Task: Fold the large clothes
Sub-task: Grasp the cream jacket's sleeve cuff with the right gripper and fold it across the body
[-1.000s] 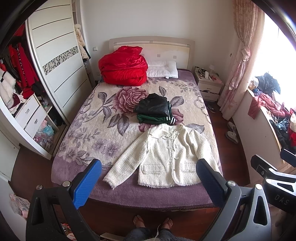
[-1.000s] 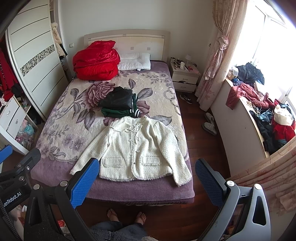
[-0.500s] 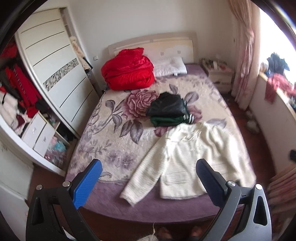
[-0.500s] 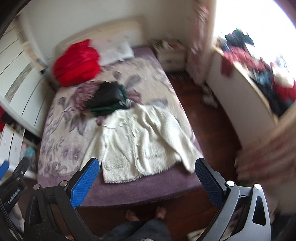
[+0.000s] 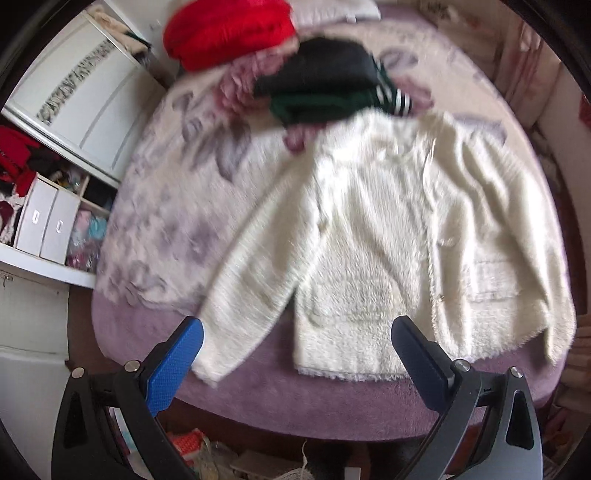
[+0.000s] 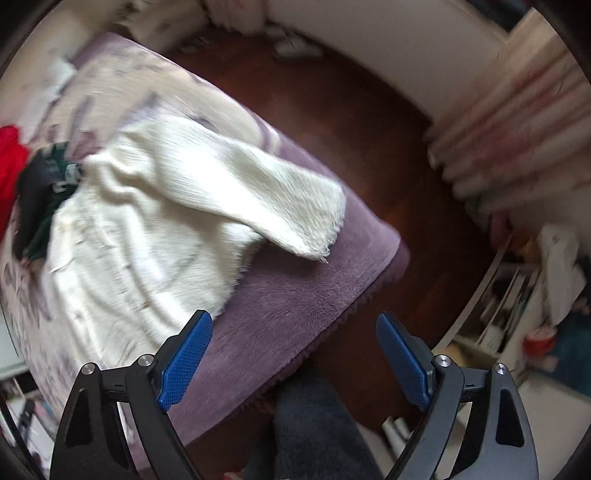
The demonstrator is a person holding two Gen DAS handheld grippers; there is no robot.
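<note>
A fluffy white jacket lies spread flat, front up, at the foot of the bed. My left gripper is open and empty just above the jacket's hem, with its left sleeve cuff beside the left finger. In the right wrist view the jacket lies to the upper left. My right gripper is open and empty over the bed's purple corner, below the right sleeve cuff.
A folded pile of black and green clothes and a red quilt lie further up the bed. A wardrobe with drawers stands at the left. Dark wood floor, a curtain and shelves are to the right.
Both grippers have dropped from a high view of the room to close over the foot of the bed. The right one swung toward the bed's right corner. The jacket has not moved.
</note>
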